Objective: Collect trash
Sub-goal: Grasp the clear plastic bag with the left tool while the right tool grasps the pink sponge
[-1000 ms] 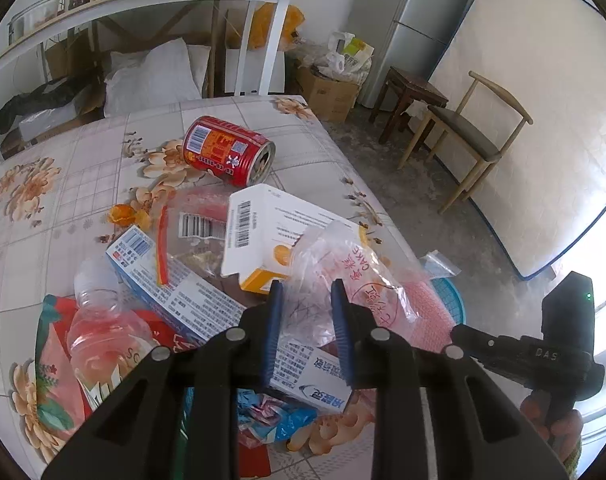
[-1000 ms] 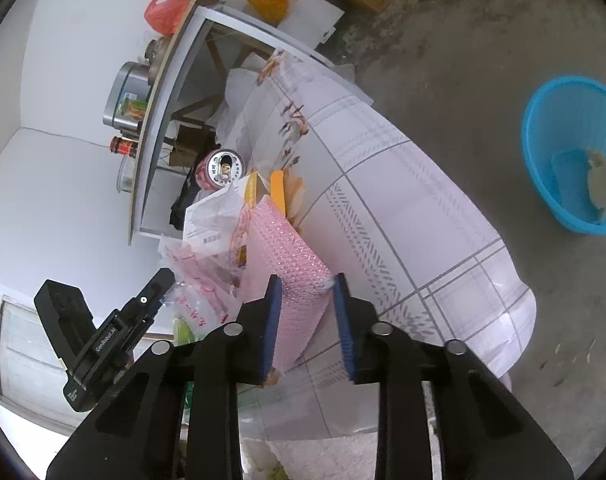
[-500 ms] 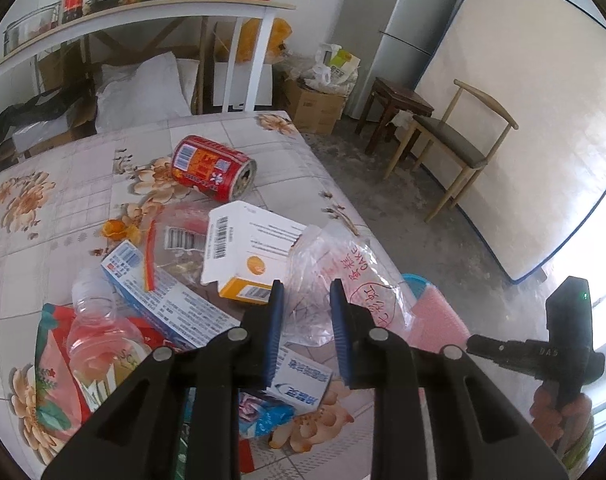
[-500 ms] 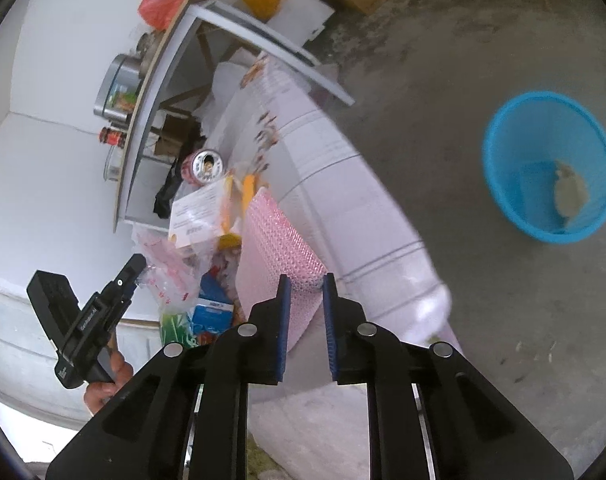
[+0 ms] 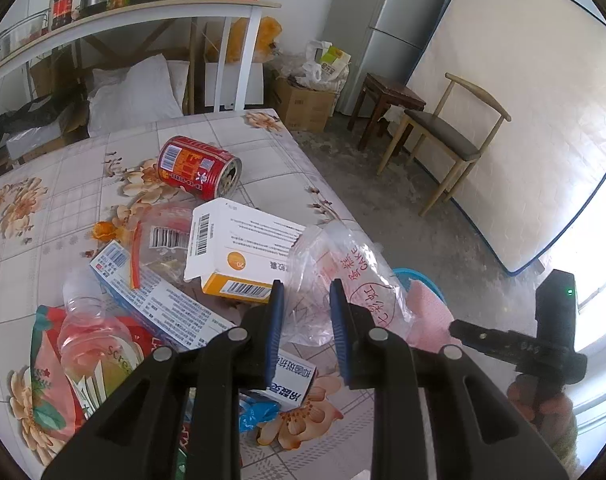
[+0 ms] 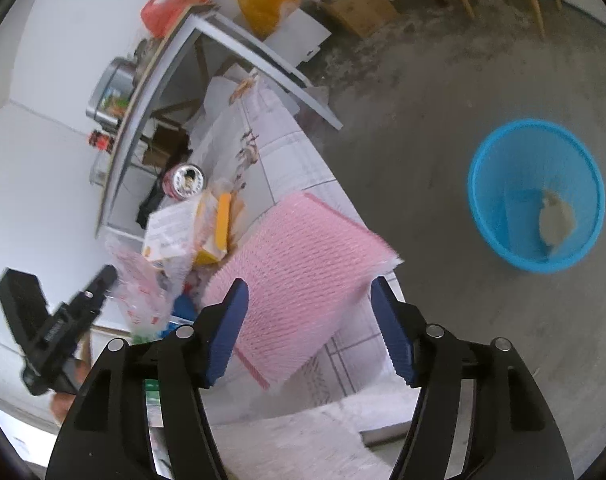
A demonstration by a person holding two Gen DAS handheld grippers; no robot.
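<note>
Left wrist view. Left claw (image 5: 303, 308) is closed down on a crumpled clear plastic bag (image 5: 343, 276) with red print; both pads press its folds. The bag sits at the near edge of the worktop (image 5: 55, 216), which has a floral tiled cover. Other trash on it: a red can (image 5: 197, 168) lying on its side, open end facing right, contents not visible; a white and orange carton (image 5: 239, 248) with its flap open; a long blue and white box (image 5: 159, 308) partly under the carton; a clear bottle (image 5: 91, 332) on its side over a red wrapper. Beyond the bag, a sliver of the blue bin (image 5: 415, 276) and the pink foam sheet (image 5: 427, 320) show. The right claw's body appears at lower right, held in a hand (image 5: 543, 404). Room: shelf (image 5: 143, 16) with pot and jars, fridge, wooden chair, mattress leaning on the wall.

Right wrist view. Right claw (image 6: 309, 328) stands wide, its jaws having just been opening; the pink foam sheet (image 6: 299, 276) lies between them, blurred, with no pad pressing it. Blue bin (image 6: 487, 208) stands on the concrete floor, well apart from the worktop (image 6: 287, 152); inside it lies one pale scrap (image 6: 555, 224). The left claw and its bag show at lower left.
</note>
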